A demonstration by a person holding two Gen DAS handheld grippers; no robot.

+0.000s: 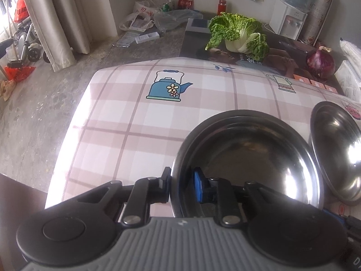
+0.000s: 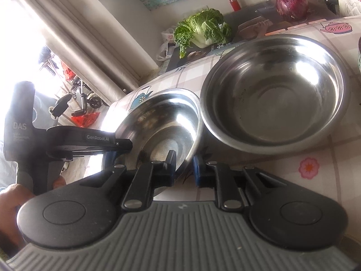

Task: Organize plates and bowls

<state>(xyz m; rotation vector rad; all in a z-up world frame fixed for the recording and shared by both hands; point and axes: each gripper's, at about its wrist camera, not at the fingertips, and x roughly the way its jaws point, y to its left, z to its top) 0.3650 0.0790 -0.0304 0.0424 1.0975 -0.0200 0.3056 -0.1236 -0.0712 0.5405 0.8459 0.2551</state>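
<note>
A small steel bowl (image 1: 248, 158) (image 2: 162, 122) sits on the checked tablecloth (image 1: 135, 117), and both grippers hold it by opposite sides of its rim. My left gripper (image 1: 181, 180) is shut on the near-left rim, the black finger outside and the blue pad inside. In the right wrist view the left gripper (image 2: 128, 145) reaches that rim from the left. My right gripper (image 2: 183, 162) is shut on the near-right rim, which looks raised, so the bowl is tilted. A larger steel bowl (image 2: 275, 94) (image 1: 334, 149) stands right beside it, to the right.
A cabbage (image 1: 239, 33), a red onion (image 1: 320, 61) and a water dispenser (image 1: 286, 20) stand at the back of the table. A tissue pack (image 1: 347, 81) lies at the far right. The table's left edge drops to the concrete floor. A hand (image 2: 13, 198) holds the left gripper's handle.
</note>
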